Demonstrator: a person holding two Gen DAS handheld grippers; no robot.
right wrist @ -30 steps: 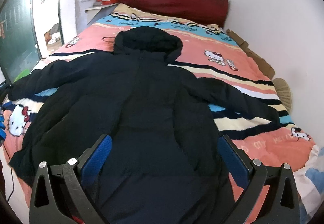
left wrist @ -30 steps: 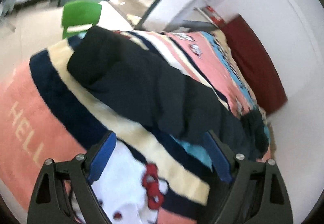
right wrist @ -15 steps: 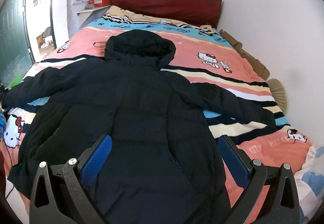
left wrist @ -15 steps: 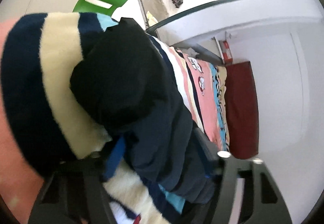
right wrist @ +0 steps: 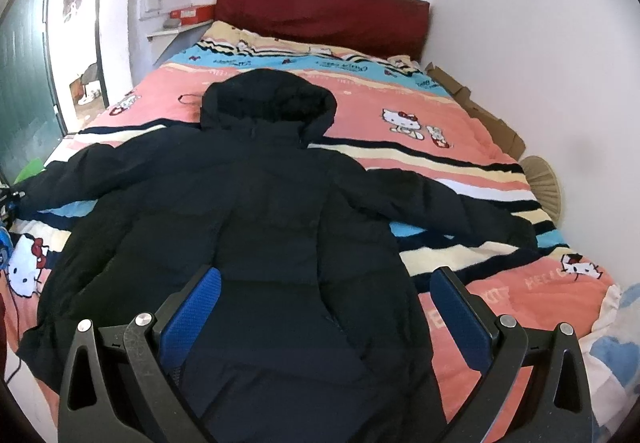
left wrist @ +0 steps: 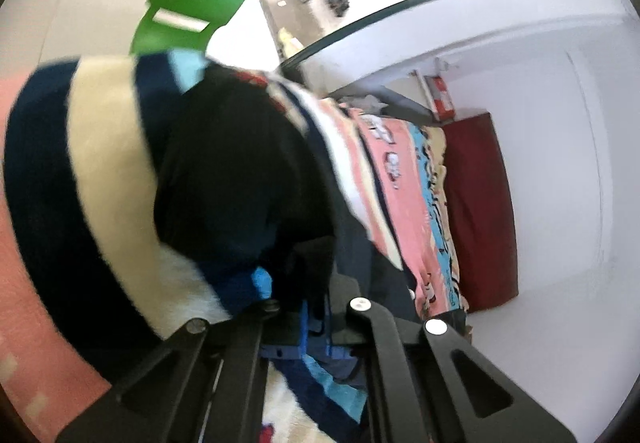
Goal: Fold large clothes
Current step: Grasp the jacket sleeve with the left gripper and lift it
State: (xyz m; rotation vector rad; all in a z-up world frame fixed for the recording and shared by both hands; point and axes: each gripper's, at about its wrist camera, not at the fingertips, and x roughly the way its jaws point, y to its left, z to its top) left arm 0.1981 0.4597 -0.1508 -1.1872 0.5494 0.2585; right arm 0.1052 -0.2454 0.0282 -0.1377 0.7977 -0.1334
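Note:
A large black hooded jacket (right wrist: 272, 223) lies spread flat on the striped cartoon-cat blanket (right wrist: 400, 99), hood toward the headboard, both sleeves stretched out sideways. In the left wrist view the end of the left sleeve (left wrist: 240, 171) bulges up right in front of the camera. My left gripper (left wrist: 296, 275) is shut on that sleeve, dark fabric pinched between its blue pads. My right gripper (right wrist: 326, 279) hovers open above the jacket's lower body, with nothing between its fingers (right wrist: 196, 307).
A red headboard (right wrist: 320, 15) stands at the far end and white walls run along the right. Cardboard (right wrist: 480, 115) and a woven fan (right wrist: 540, 183) sit between bed and wall. A green chair (left wrist: 188, 11) stands off the bed's left side near a doorway.
The left gripper moved in over the sleeve end, rolled, and went from wide open to shut on it. The right gripper stayed open over the jacket.

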